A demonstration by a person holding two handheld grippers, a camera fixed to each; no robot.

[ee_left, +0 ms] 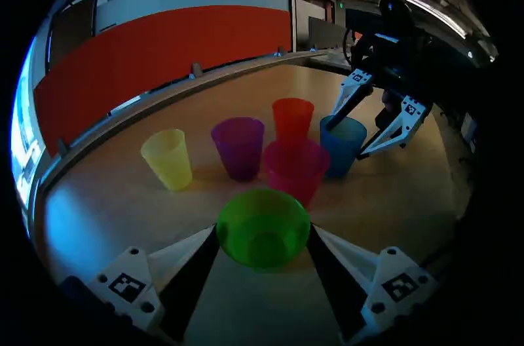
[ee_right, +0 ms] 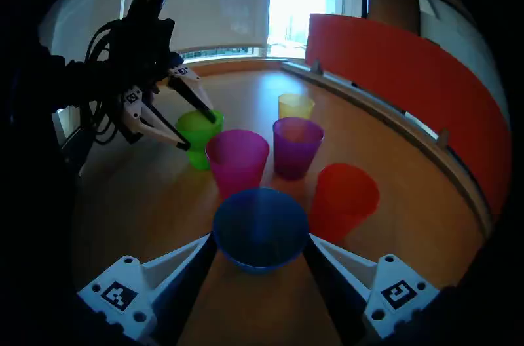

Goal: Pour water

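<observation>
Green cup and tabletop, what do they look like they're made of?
Green cup: probably thin plastic, translucent and smooth, since light glows through its wall. Tabletop: looks like wood or wood-look laminate with a semi-gloss finish; it is warm brown and reflects window light.

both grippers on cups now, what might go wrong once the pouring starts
1. The pink cup stands close behind the green cup held by the left gripper, and near the blue cup held by the right gripper. Lifting or tilting either cup could knock it over.
2. The red cup sits close beside the blue cup, so a sideways swing may clip it.
3. Both held cups are gripped only by their round sides, so they might slip when tilted.
</observation>
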